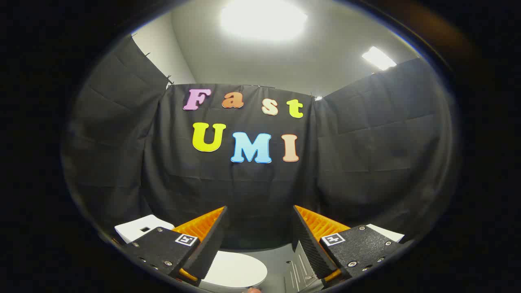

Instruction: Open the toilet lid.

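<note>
Our gripper [259, 228] has its fingers spread wide, holding nothing. The white toilet lid [236, 270] lies flat, low between the fingers and nearer the left one. From up here we could miss its edge or slip off.

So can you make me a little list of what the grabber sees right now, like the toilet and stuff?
gripper: gripper held up, fingers wide apart, nothing between them
toilet lid: toilet lid, white, low between the fingers and nearer the left one, looks closed and flat, not touched
white box: white box with a square hole, beside the left finger
metal part: ridged metal part by the right finger, unclear what it is
wall: black cloth wall beyond the fingers
task: lid not opened yet
</note>
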A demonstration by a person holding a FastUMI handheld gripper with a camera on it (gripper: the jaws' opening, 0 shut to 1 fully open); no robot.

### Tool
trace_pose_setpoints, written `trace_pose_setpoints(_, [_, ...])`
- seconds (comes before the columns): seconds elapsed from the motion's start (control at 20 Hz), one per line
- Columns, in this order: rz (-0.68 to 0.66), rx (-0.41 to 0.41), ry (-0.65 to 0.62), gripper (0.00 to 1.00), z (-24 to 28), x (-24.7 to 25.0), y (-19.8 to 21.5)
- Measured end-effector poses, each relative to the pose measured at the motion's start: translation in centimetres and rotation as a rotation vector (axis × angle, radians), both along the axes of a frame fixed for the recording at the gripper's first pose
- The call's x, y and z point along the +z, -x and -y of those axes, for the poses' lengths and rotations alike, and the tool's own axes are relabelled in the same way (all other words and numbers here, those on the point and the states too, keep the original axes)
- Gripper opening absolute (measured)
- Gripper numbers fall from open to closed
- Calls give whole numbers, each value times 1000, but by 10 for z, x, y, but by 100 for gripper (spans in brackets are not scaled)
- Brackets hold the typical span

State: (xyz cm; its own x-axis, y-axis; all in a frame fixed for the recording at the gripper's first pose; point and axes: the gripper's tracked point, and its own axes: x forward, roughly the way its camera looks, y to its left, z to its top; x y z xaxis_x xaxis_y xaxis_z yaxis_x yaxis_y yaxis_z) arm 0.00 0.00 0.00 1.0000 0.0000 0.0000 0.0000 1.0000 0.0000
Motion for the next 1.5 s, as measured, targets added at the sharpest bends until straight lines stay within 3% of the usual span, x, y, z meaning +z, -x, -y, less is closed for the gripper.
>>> trace_pose_setpoints(0.75, [-11,34,5,95,-16,-9,-7])
trace_pose_setpoints(1.5, [-145,123,18,95,-53,-86,-37])
